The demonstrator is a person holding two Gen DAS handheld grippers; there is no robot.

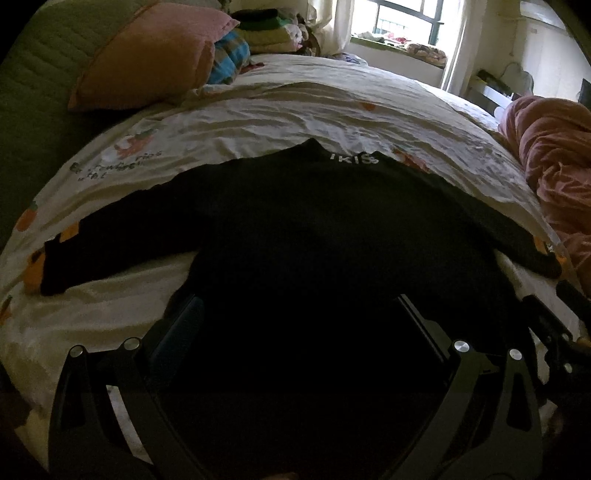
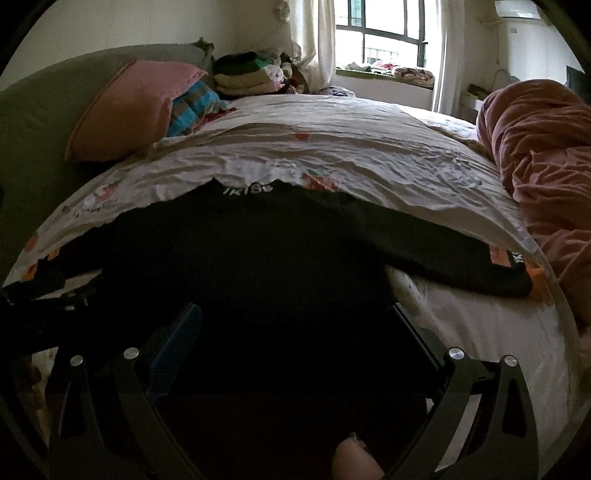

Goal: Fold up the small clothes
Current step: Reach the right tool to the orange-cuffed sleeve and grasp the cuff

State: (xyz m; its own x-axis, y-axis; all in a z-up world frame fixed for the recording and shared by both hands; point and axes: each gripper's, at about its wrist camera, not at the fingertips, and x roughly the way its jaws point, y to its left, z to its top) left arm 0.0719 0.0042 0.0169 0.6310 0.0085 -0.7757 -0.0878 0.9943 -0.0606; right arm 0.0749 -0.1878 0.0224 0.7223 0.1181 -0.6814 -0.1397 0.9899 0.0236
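Plainly spread flat on the bed [image 1: 258, 110], front down or up not clear: a black long-sleeved top [image 1: 314, 221], collar with white lettering pointing away toward the window [image 1: 399, 22], hem nearest the cameras, sleeves thrown out to either side. Long axis of the body running straight ahead from both grippers; sleeve line lying across, left to right. Left gripper [image 1: 295, 325] low over the hem on the garment's left half, jaws wide, dark cloth filling the gap between the fingers, though not shown pinched. Right gripper [image 2: 295, 332] just beside it over the right half, likewise spread wide, with nothing clamped. Left sleeve cuff well out to the left in the left wrist view; right sleeve [image 2: 461, 258] reaching toward the bed's right edge in the right wrist view, so each arm nearer its own sleeve. Probably a start on the fold: hem or sleeves still to be taken up, nothing yet doubled over.

Underneath, a wrinkled cream bedsheet [image 2: 351, 158] printed with small orange and red figures. To the right, a bunched pink quilt [image 2: 535, 155]. At the head, a pink pillow [image 1: 147, 59] against a green headboard [image 1: 37, 110], then a stack of folded clothes [image 2: 243, 74] near the curtain. A fingertip [image 2: 354, 461] at the bottom edge of the right wrist view.
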